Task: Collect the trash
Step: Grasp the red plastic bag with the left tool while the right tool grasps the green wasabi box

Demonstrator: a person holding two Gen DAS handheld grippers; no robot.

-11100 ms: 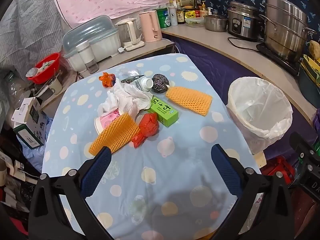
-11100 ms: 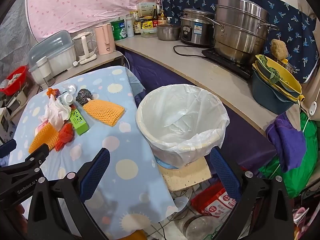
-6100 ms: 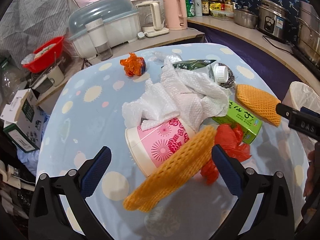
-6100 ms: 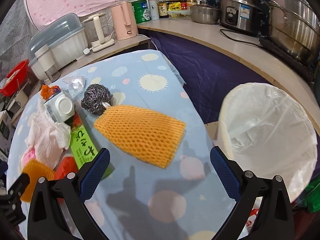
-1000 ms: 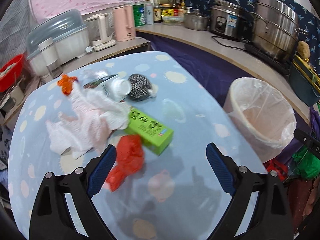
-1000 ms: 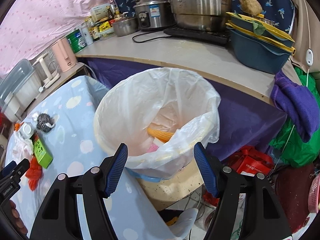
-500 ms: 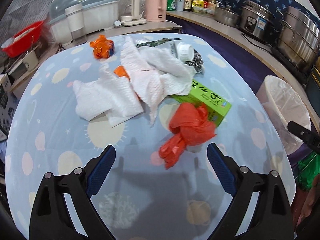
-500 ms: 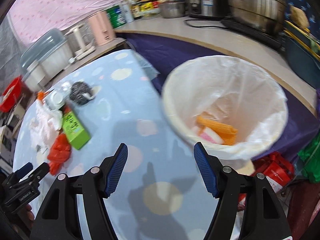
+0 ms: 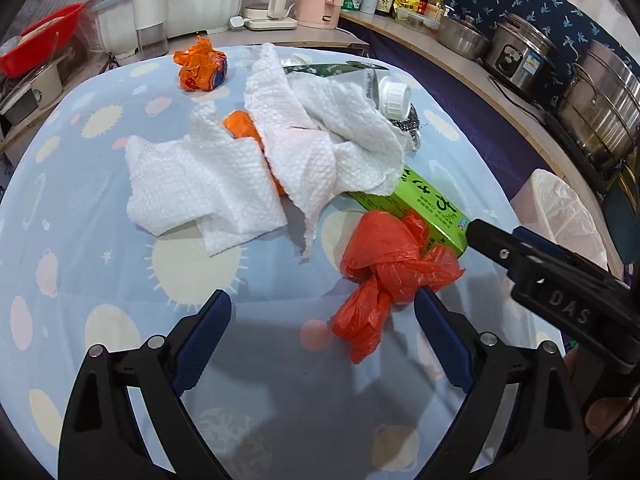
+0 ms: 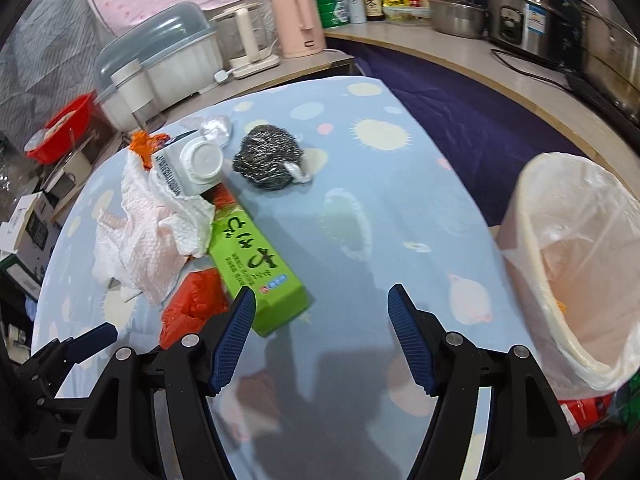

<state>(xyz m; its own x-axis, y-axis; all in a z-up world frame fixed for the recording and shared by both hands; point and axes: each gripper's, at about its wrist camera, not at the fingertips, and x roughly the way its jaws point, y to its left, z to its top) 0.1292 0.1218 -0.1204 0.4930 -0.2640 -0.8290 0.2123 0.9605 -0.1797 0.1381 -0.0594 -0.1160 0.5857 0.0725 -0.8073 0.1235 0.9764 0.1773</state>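
Trash lies on the blue dotted tablecloth [image 9: 100,280]: a knotted red plastic bag [image 9: 384,268], a green box [image 9: 424,204], white paper towels [image 9: 248,168], an orange wrapper [image 9: 202,66], a carton with a white cap [image 9: 394,96] and a steel scourer [image 10: 270,162]. My left gripper [image 9: 322,332] is open, low over the cloth, with the red bag just ahead by its right finger. My right gripper [image 10: 320,320] is open and empty; its left fingertip is beside the green box [image 10: 256,268]. The lined bin [image 10: 576,264] stands at the right.
A counter behind holds a dish-rack cover [image 10: 160,64], a pink kettle [image 10: 298,20], bottles and steel pots [image 9: 600,112]. A red basin [image 10: 64,128] and boxes sit at the left. The right gripper's body [image 9: 552,292] shows in the left wrist view.
My left gripper has moved in closer to the red bag and paper towels. My right gripper has swung from the bin toward the green box.
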